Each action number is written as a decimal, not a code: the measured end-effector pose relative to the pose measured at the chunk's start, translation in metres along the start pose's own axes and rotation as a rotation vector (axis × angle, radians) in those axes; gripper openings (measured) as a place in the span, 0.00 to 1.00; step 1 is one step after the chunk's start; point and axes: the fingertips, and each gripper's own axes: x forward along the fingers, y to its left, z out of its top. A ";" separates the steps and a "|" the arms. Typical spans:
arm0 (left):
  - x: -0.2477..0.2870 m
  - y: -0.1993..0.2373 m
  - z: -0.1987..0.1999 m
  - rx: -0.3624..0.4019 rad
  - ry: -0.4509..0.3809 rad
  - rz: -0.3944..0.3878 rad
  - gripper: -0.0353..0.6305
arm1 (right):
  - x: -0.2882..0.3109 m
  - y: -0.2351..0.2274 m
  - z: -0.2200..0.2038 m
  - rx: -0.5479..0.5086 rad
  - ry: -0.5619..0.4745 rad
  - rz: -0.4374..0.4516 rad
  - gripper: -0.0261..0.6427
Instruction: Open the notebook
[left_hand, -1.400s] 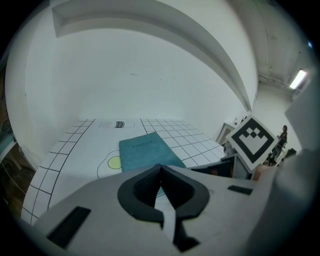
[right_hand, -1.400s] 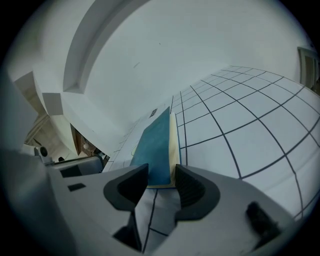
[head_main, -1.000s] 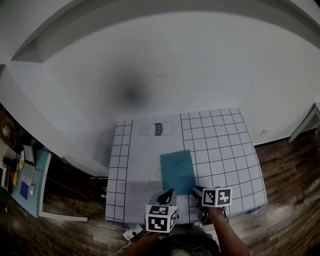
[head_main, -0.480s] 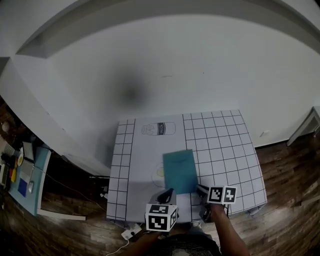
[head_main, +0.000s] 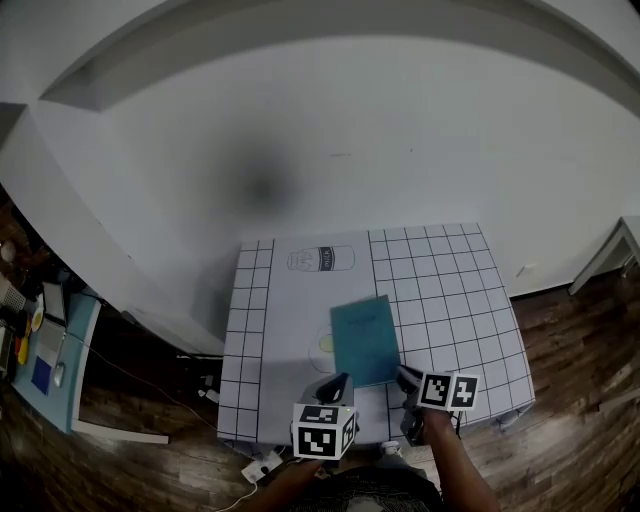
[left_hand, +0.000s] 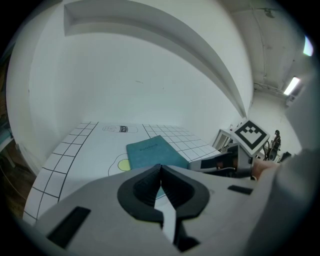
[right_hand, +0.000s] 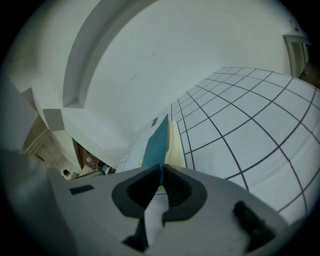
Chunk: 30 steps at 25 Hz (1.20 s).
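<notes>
A teal notebook lies near the front middle of the gridded white table mat. My right gripper is at its near right corner. In the right gripper view the jaws are closing, and the teal cover is pinched between them. The cover is lifted a little off the cream pages. My left gripper hovers just before the notebook's near left corner, apart from it. Its jaws are shut with nothing in them. The notebook and the right gripper show beyond them.
A milk bottle drawing is printed at the mat's far side, and a yellow circle peeks out left of the notebook. A cluttered side desk stands far left. A white power strip lies on the wooden floor by the table's front.
The right gripper has edged in onto the notebook's near right corner. The left gripper has kept its place. The head view has shifted slightly.
</notes>
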 end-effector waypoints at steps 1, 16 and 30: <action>-0.001 0.000 0.000 0.000 -0.002 -0.004 0.07 | -0.001 0.003 0.002 -0.011 -0.006 -0.003 0.09; -0.014 0.014 0.007 0.006 -0.035 -0.041 0.07 | -0.014 0.066 0.016 -0.158 -0.072 -0.003 0.08; -0.040 0.051 -0.005 -0.012 -0.056 -0.023 0.07 | -0.003 0.125 0.008 -0.261 -0.110 0.019 0.08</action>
